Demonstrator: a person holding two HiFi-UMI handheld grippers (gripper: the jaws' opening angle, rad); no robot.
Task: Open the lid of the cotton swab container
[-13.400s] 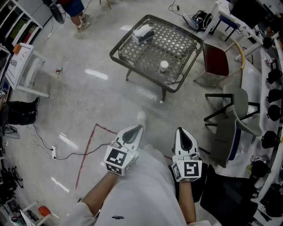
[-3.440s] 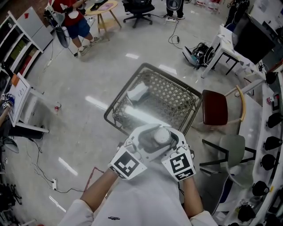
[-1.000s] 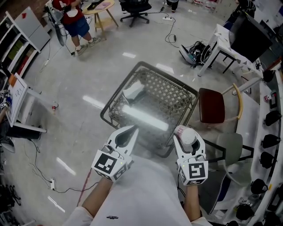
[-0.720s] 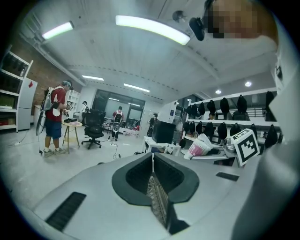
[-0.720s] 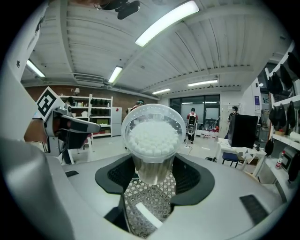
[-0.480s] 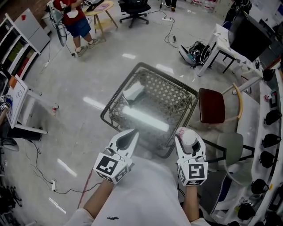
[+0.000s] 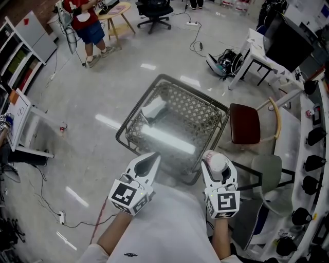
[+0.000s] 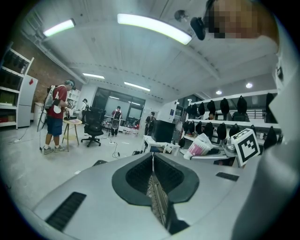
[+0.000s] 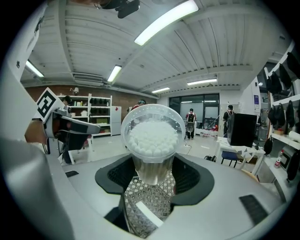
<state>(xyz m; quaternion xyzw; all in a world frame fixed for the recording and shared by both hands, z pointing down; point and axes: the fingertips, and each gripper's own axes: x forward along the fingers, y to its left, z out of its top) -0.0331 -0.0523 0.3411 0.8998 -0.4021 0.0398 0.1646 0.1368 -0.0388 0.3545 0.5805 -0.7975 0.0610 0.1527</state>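
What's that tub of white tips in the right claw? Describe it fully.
The cotton swab container is a round tub of clear plastic, packed with swabs whose white tips crowd its top. A pink label shows on its side. The right gripper clamps its body between its jaws. Whether its lid is open is unclear.

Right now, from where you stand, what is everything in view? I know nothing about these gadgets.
Lattice table: one, dark grey metal, on the floor ahead.
Tissue box: one, pale, on the table's left part.
Red chair: one, right of the table.
Grey chair: one, nearer, right of the table.
Office chair: one, black, far back.
Bystander: one, red top, far left, by a small wooden table.
Cotton swab container: one, clear, white swab heads, between the right gripper's jaws.
Left gripper: white, jaws together, empty.
Right gripper: white, gripping the container.
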